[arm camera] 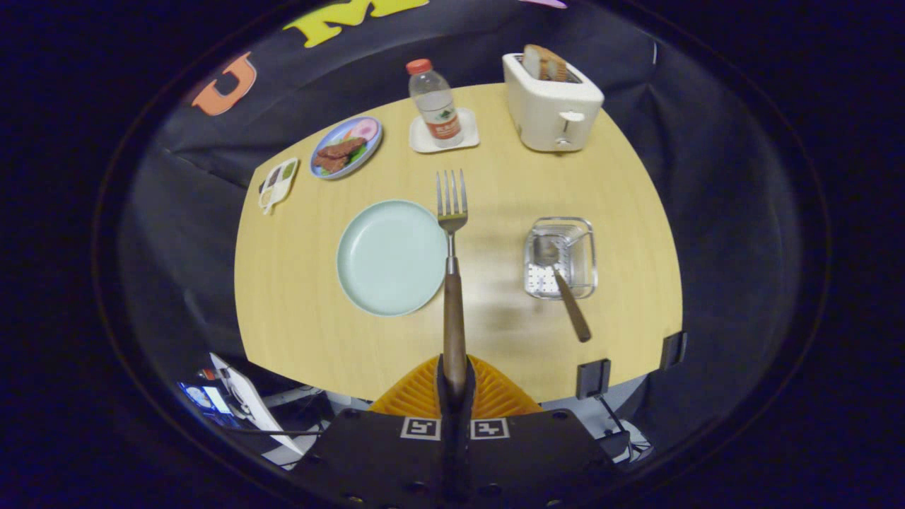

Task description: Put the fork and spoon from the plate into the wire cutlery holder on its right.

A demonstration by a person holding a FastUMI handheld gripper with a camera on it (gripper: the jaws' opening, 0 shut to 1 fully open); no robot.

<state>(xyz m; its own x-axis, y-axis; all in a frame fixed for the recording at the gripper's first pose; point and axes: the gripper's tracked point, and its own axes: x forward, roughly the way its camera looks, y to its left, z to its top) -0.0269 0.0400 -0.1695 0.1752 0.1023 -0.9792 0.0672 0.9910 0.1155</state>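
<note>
My gripper [454, 378] is shut on the wooden handle of the fork [451, 212], which sticks straight out ahead of the fingers, held high above the table with its tines pointing away. Below it, a little to the left, lies the pale green plate [382, 258] with nothing on it. To the right of the fork stands the wire cutlery holder [561, 258]. The spoon [565, 297] rests in the holder, bowl inside and wooden handle leaning out toward me.
At the far side of the wooden table [304, 318] stand a white toaster [551, 102] with bread, a water bottle [435, 102] on a white coaster, a plate of food [346, 147] and a small divided dish [277, 184]. Black clamps [592, 378] grip the near edge.
</note>
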